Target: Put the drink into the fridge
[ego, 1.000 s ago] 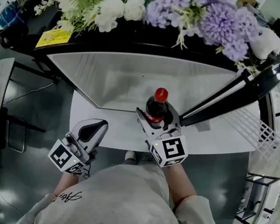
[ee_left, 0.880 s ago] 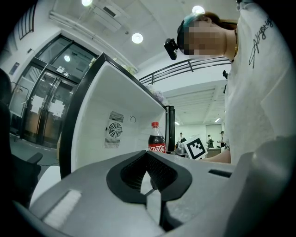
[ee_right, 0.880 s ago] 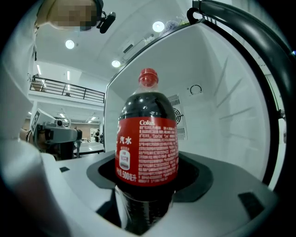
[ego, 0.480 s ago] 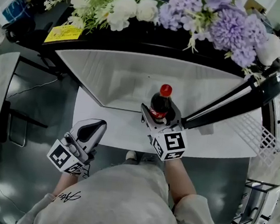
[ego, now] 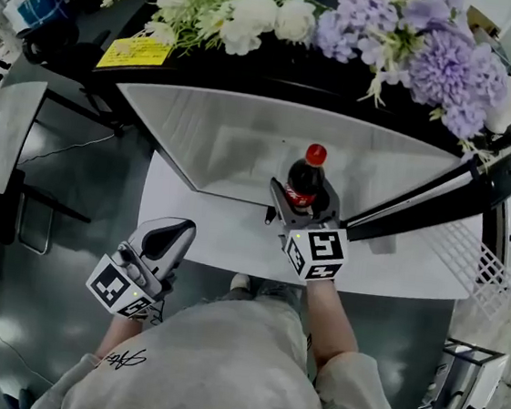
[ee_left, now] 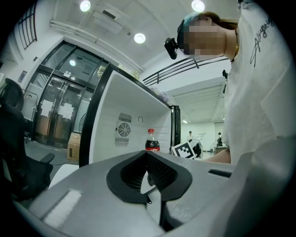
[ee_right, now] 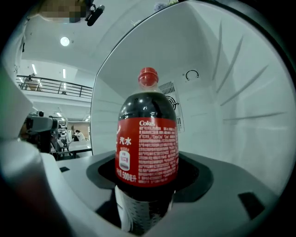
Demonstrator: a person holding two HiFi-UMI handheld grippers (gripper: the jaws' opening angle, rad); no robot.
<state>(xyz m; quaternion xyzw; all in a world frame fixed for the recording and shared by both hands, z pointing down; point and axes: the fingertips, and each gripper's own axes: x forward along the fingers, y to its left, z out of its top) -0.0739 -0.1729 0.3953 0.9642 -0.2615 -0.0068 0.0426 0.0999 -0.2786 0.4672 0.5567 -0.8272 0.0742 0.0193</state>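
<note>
Your right tool [ego: 303, 214] grips the one cola bottle [ego: 308, 179] at the fridge's [ego: 217, 140] front edge; your left tool [ego: 173, 232] is clenched, empty.

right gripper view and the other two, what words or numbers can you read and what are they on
"Coke": red label of the cola bottle.
"汽水": same label, left side.
"500": same label, lower left; what follows it is unclear.
Too small to read: the label's fine print, and the yellow sticker on the black fridge top.
Not legible: the script print on the person's shirt.
</note>
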